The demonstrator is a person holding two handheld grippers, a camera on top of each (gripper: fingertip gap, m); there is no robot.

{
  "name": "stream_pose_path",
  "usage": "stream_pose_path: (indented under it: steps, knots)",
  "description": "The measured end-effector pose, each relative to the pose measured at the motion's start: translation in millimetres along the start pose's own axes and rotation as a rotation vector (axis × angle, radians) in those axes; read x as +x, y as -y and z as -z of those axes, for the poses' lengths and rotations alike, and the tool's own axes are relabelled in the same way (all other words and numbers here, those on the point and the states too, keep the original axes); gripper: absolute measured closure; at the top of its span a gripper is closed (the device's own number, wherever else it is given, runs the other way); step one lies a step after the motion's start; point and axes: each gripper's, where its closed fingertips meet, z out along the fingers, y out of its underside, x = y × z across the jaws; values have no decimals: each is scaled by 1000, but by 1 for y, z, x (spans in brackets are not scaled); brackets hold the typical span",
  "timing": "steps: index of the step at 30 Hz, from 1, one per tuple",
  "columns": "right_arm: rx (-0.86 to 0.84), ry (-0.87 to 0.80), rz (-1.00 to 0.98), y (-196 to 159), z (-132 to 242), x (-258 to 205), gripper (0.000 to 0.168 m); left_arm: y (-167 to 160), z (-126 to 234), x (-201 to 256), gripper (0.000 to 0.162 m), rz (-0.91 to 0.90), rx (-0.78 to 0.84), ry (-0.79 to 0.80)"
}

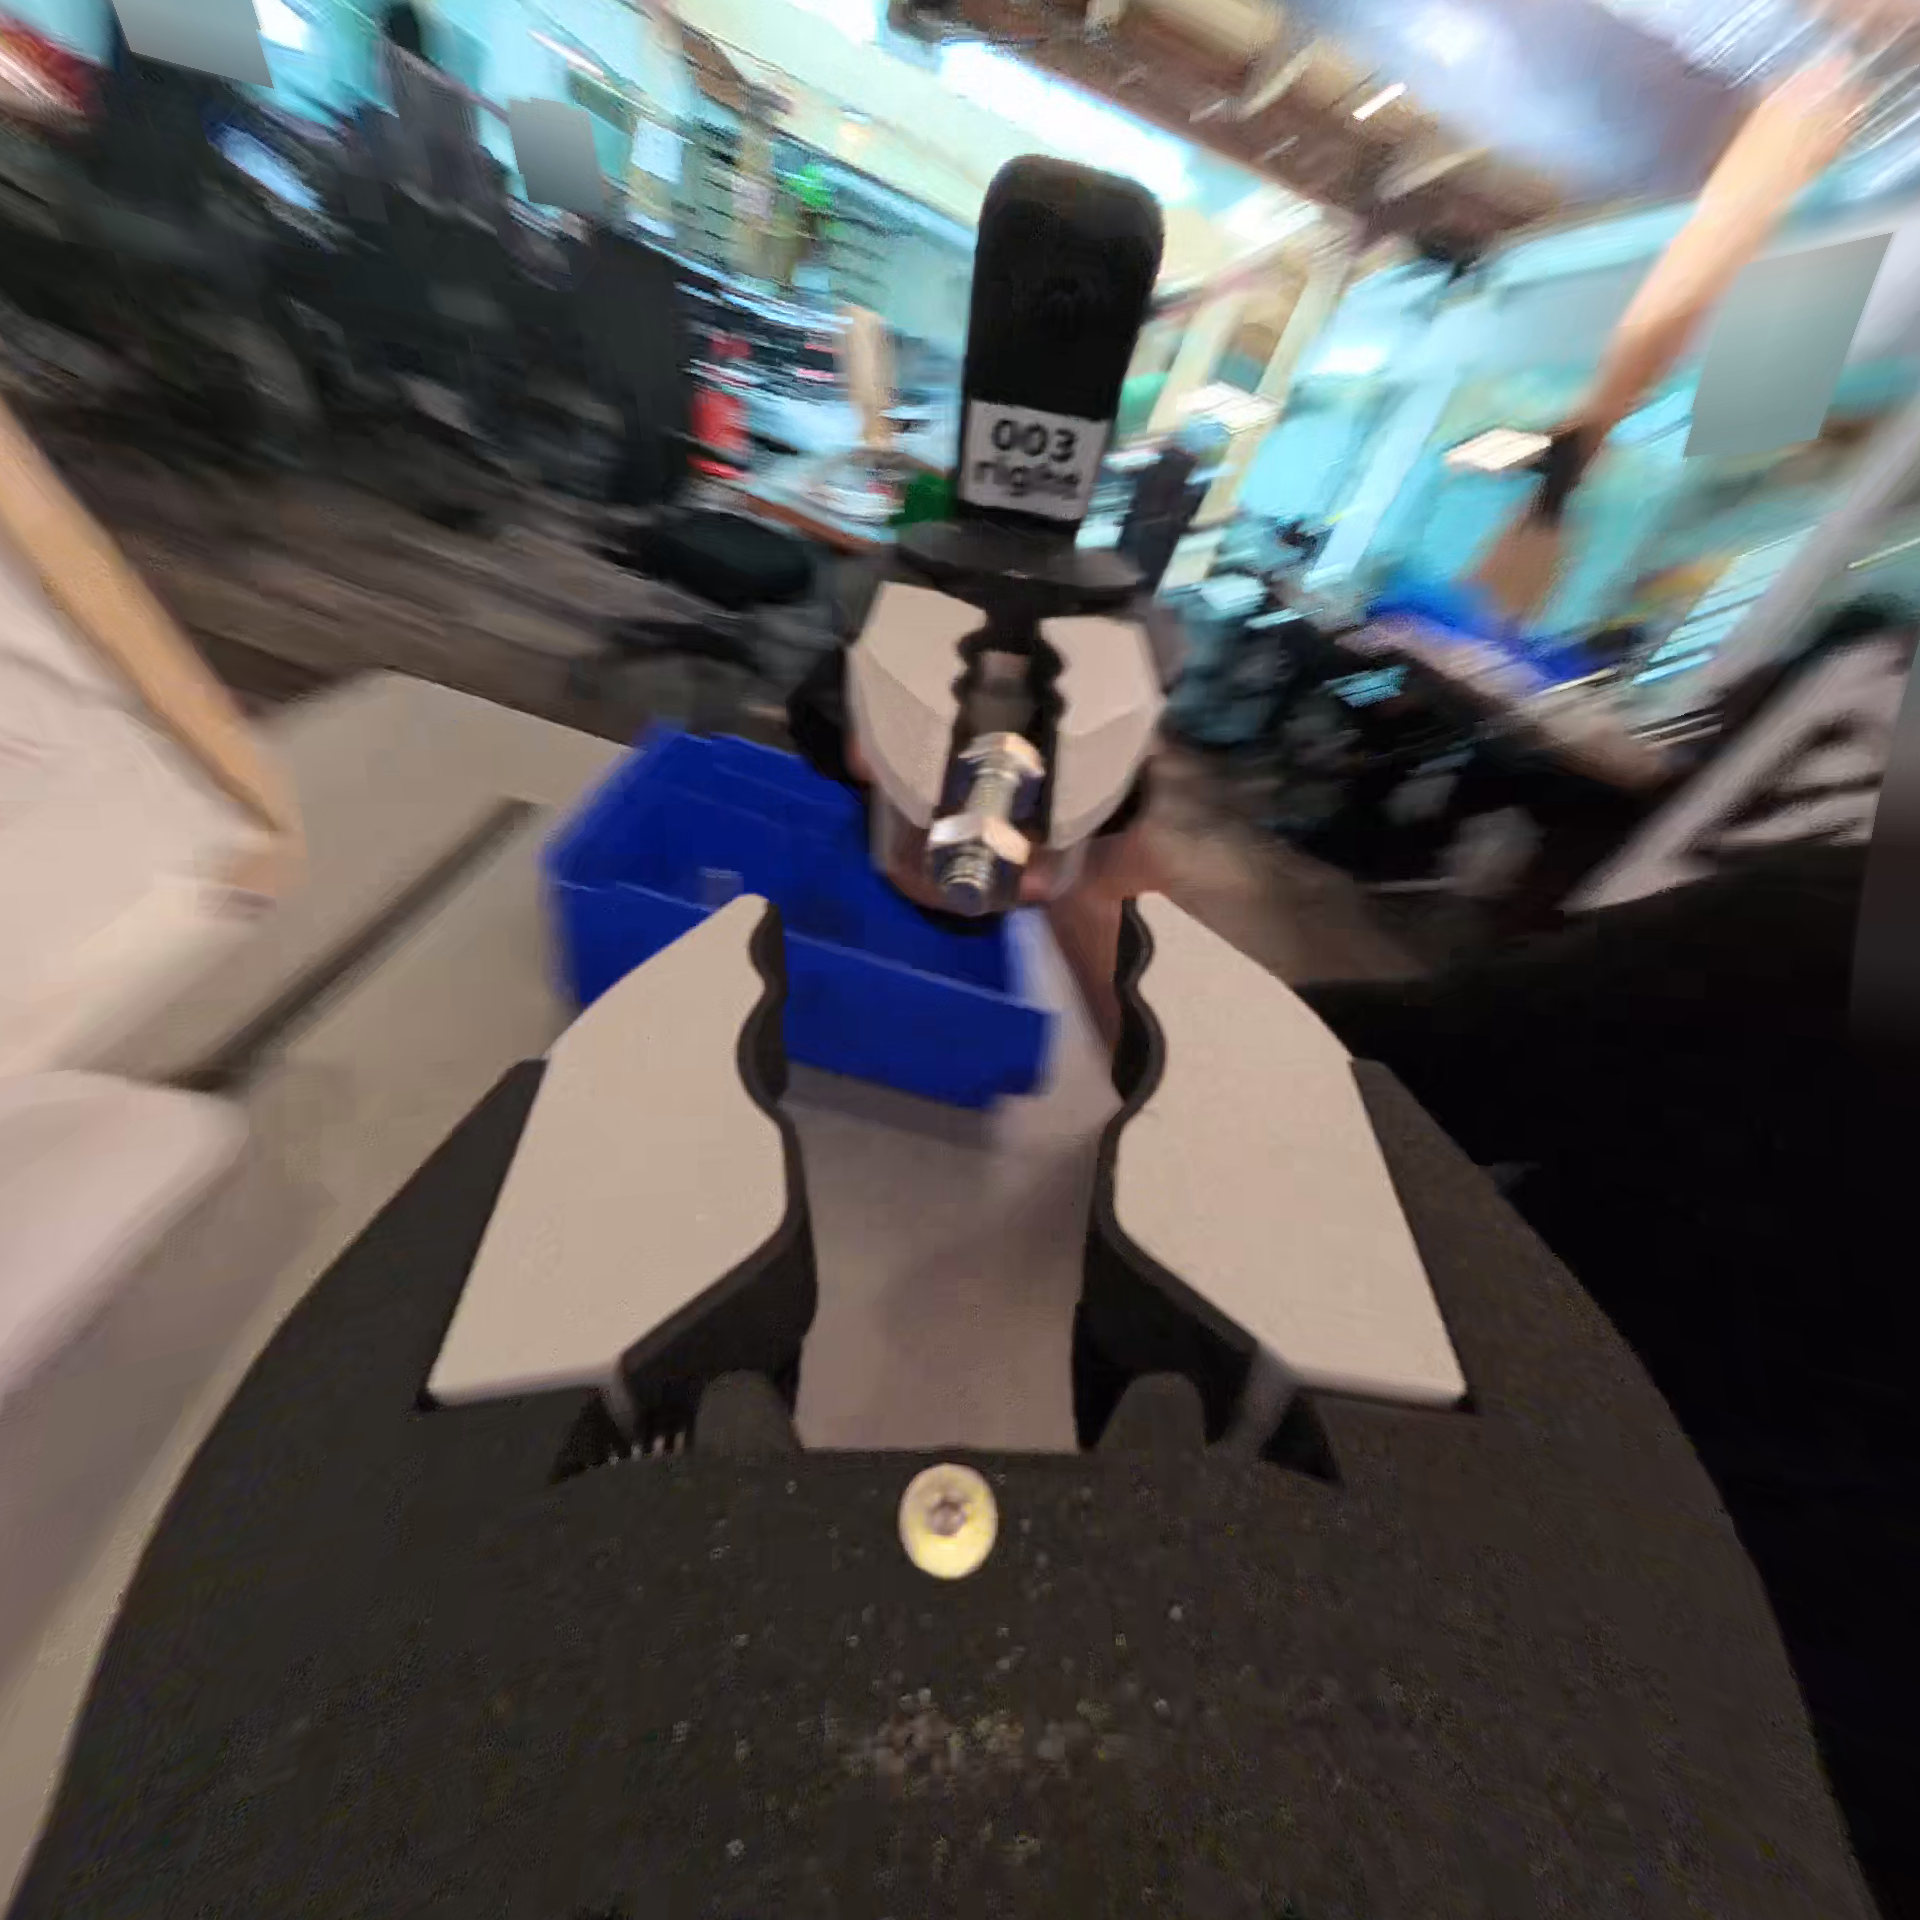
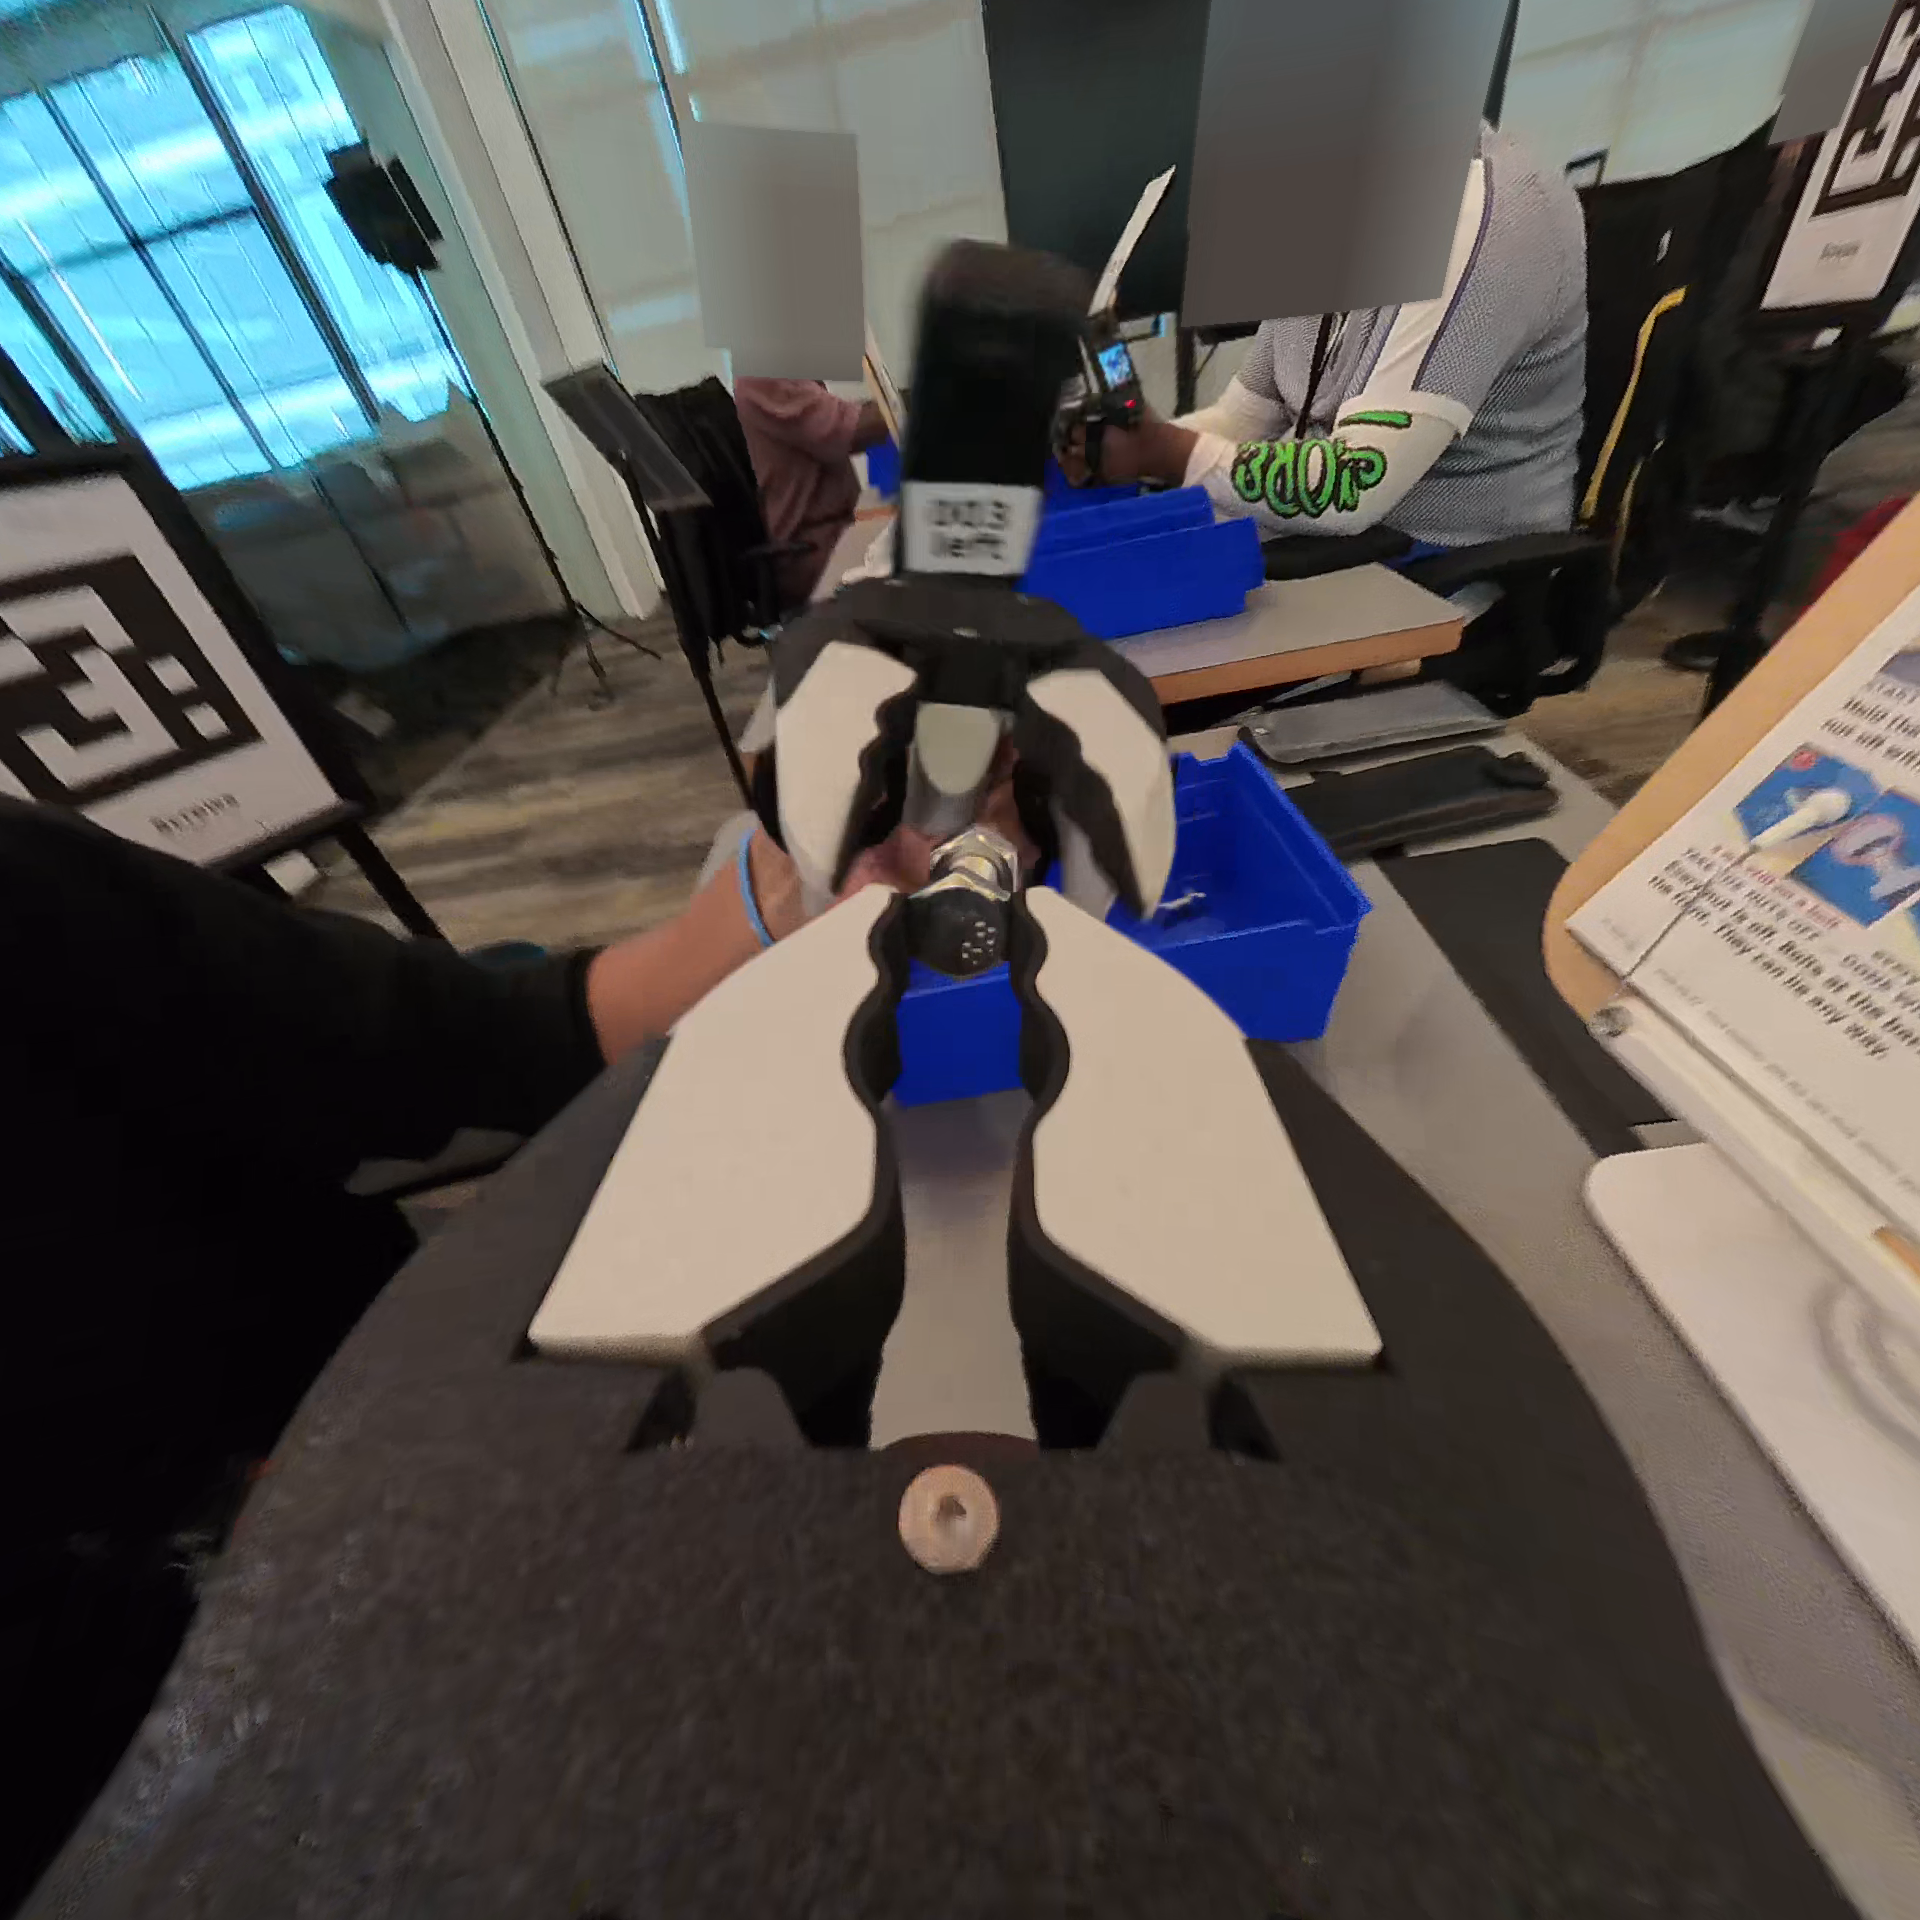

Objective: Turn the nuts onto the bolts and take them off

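My right gripper (image 2: 956, 914) is shut on the head of a steel bolt (image 2: 961, 940) and holds it in the air above a blue bin (image 2: 1226, 977). A hex nut (image 2: 971, 857) sits on the bolt's thread just beyond the head. My left gripper (image 1: 948, 925) faces it, open and empty, with the jaws wide apart. Its fingers (image 2: 831, 769) stand either side of the nut without touching it. In the left wrist view the right gripper (image 1: 992, 821) holds the bolt (image 1: 966, 883) with its threaded end pointing at me, and the nut (image 1: 977, 836) is near that end.
The blue bin (image 1: 883, 1018) stands on a grey table. A wooden board with an instruction sheet (image 2: 1766, 935) leans at the right, above a white pad (image 2: 1714, 1299). A black-sleeved arm (image 2: 260, 1039) reaches in from the left. People sit at a far table with more blue bins (image 2: 1143, 561). Less than 4 cm separates the two grippers' tips.
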Motion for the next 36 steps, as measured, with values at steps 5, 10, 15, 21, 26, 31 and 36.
stream_pose_path:
  steps: [5, 10, 15, 21, 26, 31, 36]
  knots:
    - [46, 126, -272, 0, 1, 2, 151, 0, 6, -7, 113, -539, -115, 376]
    - [18, 200, -369, -7, -4, -2, 150, -5, 3, -3, 122, -769, -199, 481]
    - [2, 218, -369, -9, -9, -8, 150, -9, 0, 3, 137, -862, -227, 492]
    - [2, 221, -303, -8, -9, -12, 150, -8, 0, 9, 145, -686, -179, 374]
    - [-8, 193, -157, -5, -10, -20, 150, -3, 1, 22, 145, -228, -70, 61]
    - [-33, 96, 51, -8, -12, -19, 150, 2, 4, 26, 145, 365, 36, -307]
    - [-43, 49, 32, -9, -8, -10, 150, 3, 1, 16, 141, 451, 99, -407]
